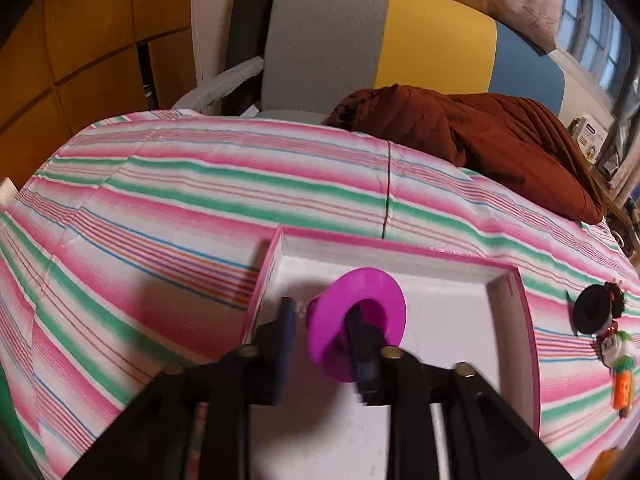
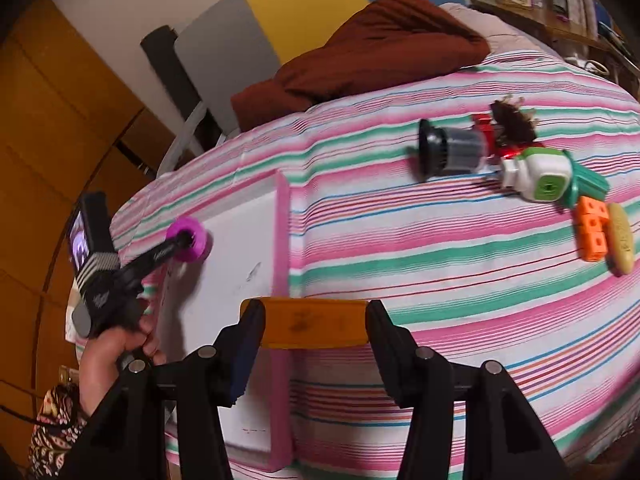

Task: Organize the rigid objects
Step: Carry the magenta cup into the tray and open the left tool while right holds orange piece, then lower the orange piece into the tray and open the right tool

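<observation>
1. Black left gripper [image 1: 320, 320] is spread over the pink-rimmed tray [image 1: 520, 300]; one finger is threaded into the purple spool [image 1: 356, 316], judged released there.
2. Right gripper [image 2: 316, 324] pinches an orange block [image 2: 316, 322] endwise, seemingly tray-bound.

Warm, fairly dim indoor light fills both views, with daylight showing at a window [image 1: 592, 36] in the left wrist view's top right corner. Fisheye distortion bows the striped bed [image 1: 200, 184] and blackens the picture corners. The left fingers [image 1: 286, 336] and the toys [image 2: 532, 168] near the bed's far edge are motion-blurred, and soft shadows fall on the white tray [image 1: 460, 320].
</observation>
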The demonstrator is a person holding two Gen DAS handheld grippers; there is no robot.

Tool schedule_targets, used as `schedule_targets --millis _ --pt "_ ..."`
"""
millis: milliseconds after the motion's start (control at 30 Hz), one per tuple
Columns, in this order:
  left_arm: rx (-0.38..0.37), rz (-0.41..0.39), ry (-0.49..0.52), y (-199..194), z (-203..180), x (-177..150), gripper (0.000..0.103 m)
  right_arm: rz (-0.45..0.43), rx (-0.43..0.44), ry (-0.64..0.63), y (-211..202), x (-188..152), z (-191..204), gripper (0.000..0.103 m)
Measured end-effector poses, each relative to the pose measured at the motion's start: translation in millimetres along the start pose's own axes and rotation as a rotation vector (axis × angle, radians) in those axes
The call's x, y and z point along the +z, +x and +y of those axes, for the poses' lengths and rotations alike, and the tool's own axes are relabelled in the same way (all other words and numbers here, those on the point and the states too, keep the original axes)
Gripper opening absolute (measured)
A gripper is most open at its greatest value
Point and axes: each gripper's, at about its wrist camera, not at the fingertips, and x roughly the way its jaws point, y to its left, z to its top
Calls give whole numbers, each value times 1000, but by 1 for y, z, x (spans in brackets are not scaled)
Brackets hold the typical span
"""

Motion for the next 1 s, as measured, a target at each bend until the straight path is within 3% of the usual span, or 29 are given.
schedule_targets --millis 33,133,267,533,800,1000 --pt "8 -7 -2 0 0 1 51 5 0 -6 2 -2 3 53" --pt "-20 -35 -27 -8 2 3 60 16 1 -16 4 -5 7 53" --pt "-53 -78 -77 -31 11 3 80 27 10 -16 9 -6 9 53" --pt "-11 -126 -112 -73 38 -24 92 35 27 -38 15 -6 23 53" --pt "49 -73 -168 -96 72 -73 93 51 47 -99 28 -5 52 53" --pt "65 -47 -146 -108 84 -99 93 98 47 -178 58 -7 89 53"
